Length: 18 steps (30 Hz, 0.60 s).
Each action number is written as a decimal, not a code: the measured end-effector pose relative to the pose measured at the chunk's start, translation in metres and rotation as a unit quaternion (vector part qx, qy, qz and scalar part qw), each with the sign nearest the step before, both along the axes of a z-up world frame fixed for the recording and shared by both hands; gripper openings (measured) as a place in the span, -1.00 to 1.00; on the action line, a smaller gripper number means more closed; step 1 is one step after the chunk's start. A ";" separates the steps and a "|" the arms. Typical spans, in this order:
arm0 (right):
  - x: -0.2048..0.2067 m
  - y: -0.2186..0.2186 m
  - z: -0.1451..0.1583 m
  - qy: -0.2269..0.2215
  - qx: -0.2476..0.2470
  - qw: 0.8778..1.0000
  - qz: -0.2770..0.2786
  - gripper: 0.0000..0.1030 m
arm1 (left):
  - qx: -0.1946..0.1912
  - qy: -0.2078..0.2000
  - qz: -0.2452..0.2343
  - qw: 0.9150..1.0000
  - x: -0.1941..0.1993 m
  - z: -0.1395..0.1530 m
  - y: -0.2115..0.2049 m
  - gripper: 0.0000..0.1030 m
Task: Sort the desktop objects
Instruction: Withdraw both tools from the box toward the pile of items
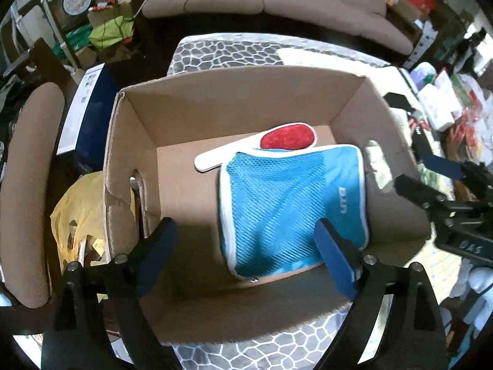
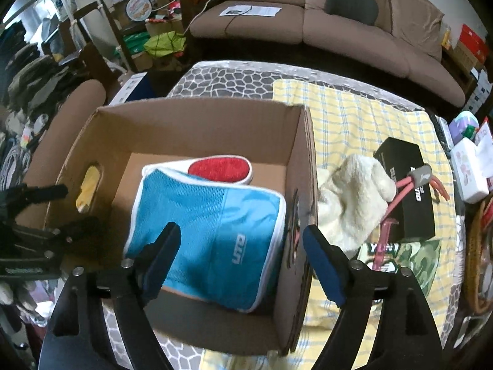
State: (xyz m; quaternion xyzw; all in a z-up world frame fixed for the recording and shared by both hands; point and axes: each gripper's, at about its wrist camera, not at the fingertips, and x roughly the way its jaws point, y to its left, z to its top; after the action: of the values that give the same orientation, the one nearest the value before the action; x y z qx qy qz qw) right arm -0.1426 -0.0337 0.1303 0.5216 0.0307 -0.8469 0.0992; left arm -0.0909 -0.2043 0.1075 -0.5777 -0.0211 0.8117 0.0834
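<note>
An open cardboard box [image 1: 240, 83] [image 2: 197, 111] stands on the patterned table. Inside it lies a blue mesh pouch [image 1: 286, 197] [image 2: 209, 222], resting partly on a lint brush with a red pad and white handle [image 1: 288, 137] [image 2: 218, 169]. My left gripper [image 1: 246, 246] hangs open above the box over the pouch's near edge, with nothing between its fingers. My right gripper [image 2: 243, 256] is open too and holds nothing. Its left finger is over the pouch and its right finger is outside the box's right wall.
Right of the box, on a yellow checked cloth [image 2: 354, 117], lie a white fluffy cloth [image 2: 354, 197], a black box [image 2: 406, 185] with a pink cord [image 2: 400, 194] and a green camouflage item [image 2: 416, 256]. A wicker basket [image 2: 474, 246] stands far right, a sofa [image 2: 339, 30] behind.
</note>
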 end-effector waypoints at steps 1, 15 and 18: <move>0.003 0.001 0.000 0.000 0.000 1.000 0.001 0.62 | 0.001 0.000 -0.001 1.000 0.002 0.002 0.001 0.89; 0.038 0.031 0.016 0.014 0.000 1.000 -0.018 0.68 | 0.013 0.031 -0.006 0.999 0.032 0.037 0.025 1.00; 0.045 0.049 0.022 0.016 -0.001 1.000 -0.027 0.69 | 0.015 0.036 -0.014 0.999 0.036 0.046 0.039 1.00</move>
State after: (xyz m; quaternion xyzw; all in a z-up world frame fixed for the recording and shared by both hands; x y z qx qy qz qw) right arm -0.0978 0.0150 0.1526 0.5081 0.0177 -0.8577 0.0766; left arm -0.0546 -0.1654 0.1535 -0.5467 -0.0222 0.8305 0.1046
